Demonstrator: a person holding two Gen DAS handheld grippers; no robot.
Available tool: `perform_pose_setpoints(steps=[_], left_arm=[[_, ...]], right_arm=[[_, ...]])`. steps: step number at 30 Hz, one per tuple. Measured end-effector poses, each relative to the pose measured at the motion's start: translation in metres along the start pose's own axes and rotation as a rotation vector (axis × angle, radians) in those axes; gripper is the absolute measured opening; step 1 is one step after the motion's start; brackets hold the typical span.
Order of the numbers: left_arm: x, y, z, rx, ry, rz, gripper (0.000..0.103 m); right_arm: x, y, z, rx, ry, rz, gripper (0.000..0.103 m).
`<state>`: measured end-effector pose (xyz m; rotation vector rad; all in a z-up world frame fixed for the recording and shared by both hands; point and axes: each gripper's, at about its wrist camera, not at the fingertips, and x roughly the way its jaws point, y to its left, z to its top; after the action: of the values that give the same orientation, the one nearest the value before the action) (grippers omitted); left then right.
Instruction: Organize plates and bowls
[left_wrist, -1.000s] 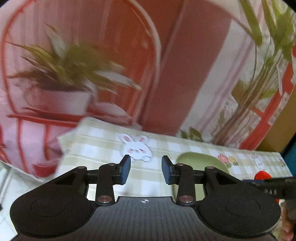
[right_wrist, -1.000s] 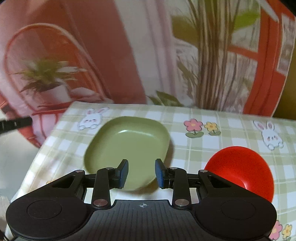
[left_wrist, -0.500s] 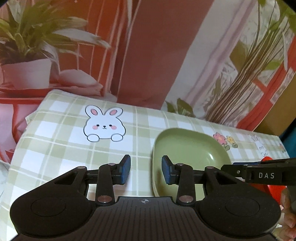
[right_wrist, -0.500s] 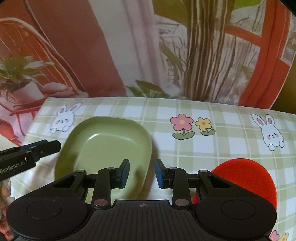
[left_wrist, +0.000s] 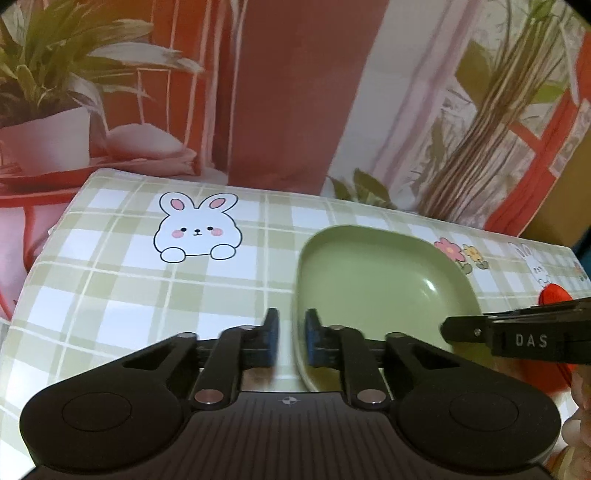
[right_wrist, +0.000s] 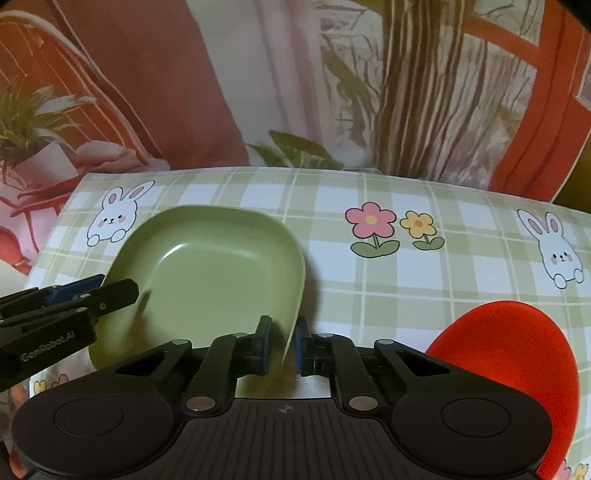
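Observation:
A green square plate (left_wrist: 380, 280) (right_wrist: 207, 266) lies on the checked tablecloth (left_wrist: 110, 295). My left gripper (left_wrist: 292, 338) is shut on the plate's left rim, one pad inside and one outside. My right gripper (right_wrist: 283, 345) straddles the plate's right rim; its jaws are closing, with the pads against the rim. Each gripper shows in the other's view: the right gripper (left_wrist: 448, 328) over the plate's right side, the left gripper (right_wrist: 122, 290) over its left side. A red bowl (right_wrist: 509, 369) (left_wrist: 554, 293) sits upside down, right of the plate.
A printed backdrop (right_wrist: 295, 92) of plants and red chairs hangs right behind the table. The table's left edge (left_wrist: 33, 266) lies close to the plate. Part of a hand (left_wrist: 581, 391) shows at the right edge of the left wrist view.
Both grippers came down and forward onto the green plate's opposite rims. Their jaws, apart before, have narrowed around the rims.

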<state>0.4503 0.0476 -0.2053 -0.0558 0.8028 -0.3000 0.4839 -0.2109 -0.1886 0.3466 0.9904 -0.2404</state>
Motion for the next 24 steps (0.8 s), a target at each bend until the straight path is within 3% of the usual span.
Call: perform_pose_setpoints(steps=[11,24], left_arm=[[-0.037,-0.01,-0.007,0.03,-0.008,0.048,0.008],[-0.117,-0.027,-0.013,0.012,-0.095,0.069,0.008]], right_arm=[[-0.02,0.011,-0.011,0.013,-0.006,0.037,0.008],[-0.095,0.017,-0.032,-0.014,-0.097,0.085,0.008]])
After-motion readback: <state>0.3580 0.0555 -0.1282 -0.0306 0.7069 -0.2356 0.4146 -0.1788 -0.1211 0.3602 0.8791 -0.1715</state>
